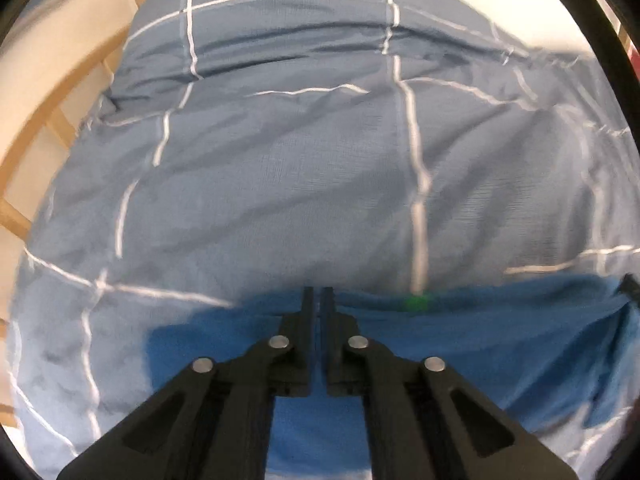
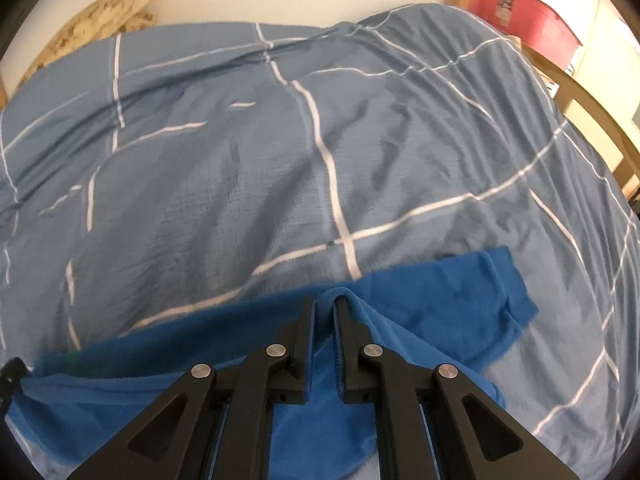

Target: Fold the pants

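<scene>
lying across the near part of a bed, the blue pants (image 2: 432, 304) rest on a grey-blue duvet (image 2: 280, 160) with thin white lines in a check pattern. one end of the pants spreads flat to the right in the right wrist view, and its edge is well apart from the bed's side.

the right gripper (image 2: 324, 304) has its jaws almost together, and a raised fold of the blue cloth sits between the fingers and drapes over the right one, so it holds the pants there. the left gripper (image 1: 318, 294) also has its jaws nearly closed, with only a narrow gap. its tips are at the far edge of the pants (image 1: 460, 344), but i cannot tell if cloth is pinched between them, because the picture is blurred.

a small green spot (image 1: 416, 303) shows on the pants' edge, right of the left gripper. a wooden bed frame (image 1: 44, 128) curves at the left, and a red box (image 2: 524, 12) stands beyond the bed.
</scene>
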`<state>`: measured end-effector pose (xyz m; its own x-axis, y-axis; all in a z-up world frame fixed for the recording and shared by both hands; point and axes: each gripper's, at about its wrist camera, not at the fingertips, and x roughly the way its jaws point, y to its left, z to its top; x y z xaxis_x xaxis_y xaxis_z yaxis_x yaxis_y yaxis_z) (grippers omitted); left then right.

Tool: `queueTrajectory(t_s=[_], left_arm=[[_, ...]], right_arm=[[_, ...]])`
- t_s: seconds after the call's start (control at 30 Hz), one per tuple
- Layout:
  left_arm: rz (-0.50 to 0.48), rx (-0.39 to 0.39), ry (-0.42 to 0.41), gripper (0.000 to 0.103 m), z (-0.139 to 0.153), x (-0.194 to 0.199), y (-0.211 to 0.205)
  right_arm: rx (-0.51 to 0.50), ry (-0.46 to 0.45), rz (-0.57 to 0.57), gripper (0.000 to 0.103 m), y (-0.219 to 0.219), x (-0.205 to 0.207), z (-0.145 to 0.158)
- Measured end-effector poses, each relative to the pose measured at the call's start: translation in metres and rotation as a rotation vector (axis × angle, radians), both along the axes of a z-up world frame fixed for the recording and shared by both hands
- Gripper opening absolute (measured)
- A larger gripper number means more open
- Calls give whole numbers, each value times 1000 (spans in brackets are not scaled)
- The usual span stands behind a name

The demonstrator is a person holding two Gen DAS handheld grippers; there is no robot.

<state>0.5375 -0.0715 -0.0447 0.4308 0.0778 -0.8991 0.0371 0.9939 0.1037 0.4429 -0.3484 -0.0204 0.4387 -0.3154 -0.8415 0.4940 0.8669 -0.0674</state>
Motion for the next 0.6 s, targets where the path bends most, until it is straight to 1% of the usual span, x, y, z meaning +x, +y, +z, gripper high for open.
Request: queueTrajectory(t_s=[0.07, 0.17, 0.3, 0.43, 0.47, 0.5, 0.53, 0.57, 0.6], left_arm=[[-7, -9, 12, 3, -5, 5, 2], [-20, 21, 1, 3, -12, 9, 4], [-27, 53, 6, 4, -19, 12, 6], [-45, 70, 33, 5, -29, 15, 8], [-57, 75, 41, 5, -31, 16, 8], [-66, 80, 39, 9, -30, 16, 7], [-78, 85, 23, 18, -27, 14, 5], [-93, 90, 1, 25, -22, 11, 3], [-104, 97, -25, 40, -16, 9, 1]], right_arm=[[-13, 18, 3, 9, 0, 9, -7], [-35, 35, 21, 9, 3, 21, -18], [-48, 56, 17, 9, 3, 32, -29], [-87, 87, 48, 10, 8, 43, -38], [-86, 96, 57, 11, 9, 45, -40], [-88, 112, 69, 16, 10, 46, -41], [-98, 129, 86, 19, 12, 47, -43], [-99, 131, 104, 27, 14, 47, -42], [-96, 128, 122, 31, 16, 46, -39]])
